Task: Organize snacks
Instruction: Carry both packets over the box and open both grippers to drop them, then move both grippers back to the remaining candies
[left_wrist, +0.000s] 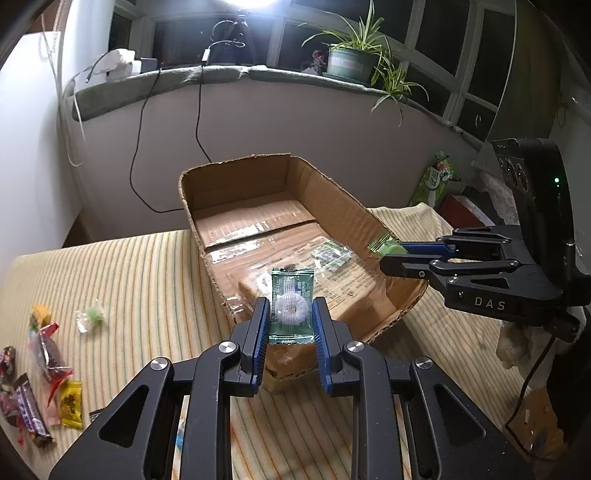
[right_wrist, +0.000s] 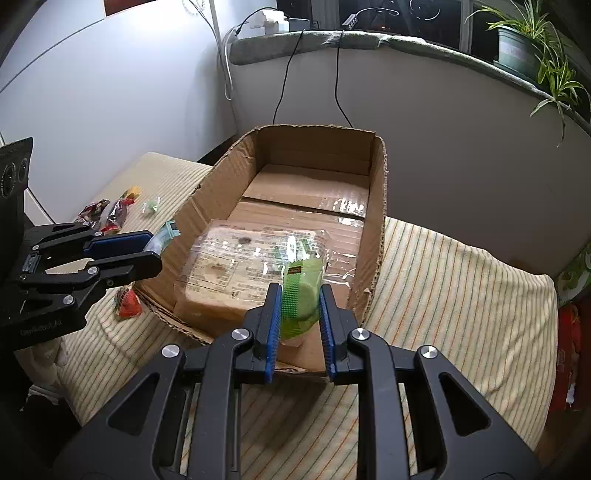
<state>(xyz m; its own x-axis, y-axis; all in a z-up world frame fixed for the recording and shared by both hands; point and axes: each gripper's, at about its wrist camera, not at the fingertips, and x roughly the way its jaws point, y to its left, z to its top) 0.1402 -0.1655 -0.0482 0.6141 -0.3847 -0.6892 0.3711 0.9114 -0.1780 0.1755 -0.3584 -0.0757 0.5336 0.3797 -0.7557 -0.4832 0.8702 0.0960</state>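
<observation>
My left gripper (left_wrist: 291, 303) is shut on a dark green packet (left_wrist: 291, 288) with a white ring inside, held upright over the near end of the open cardboard box (left_wrist: 236, 177). My right gripper (right_wrist: 300, 288) is shut on a light green packet (right_wrist: 301, 295) above the same box (right_wrist: 306, 144). Each gripper shows in the other's view: the right gripper (left_wrist: 391, 254) at the box's right wall, the left gripper (right_wrist: 147, 251) at its left wall. A clear-wrapped flat pack (right_wrist: 229, 266) and a small clear packet (left_wrist: 330, 254) lie inside the box.
Several loose wrapped snacks (left_wrist: 48, 369) lie on the striped cloth (left_wrist: 129, 280) left of the box, and a red one (right_wrist: 129, 304) sits by its near left corner. A green bag (left_wrist: 437, 177) stands at the far right. Cables hang from the windowsill, which holds a potted plant (left_wrist: 351, 62).
</observation>
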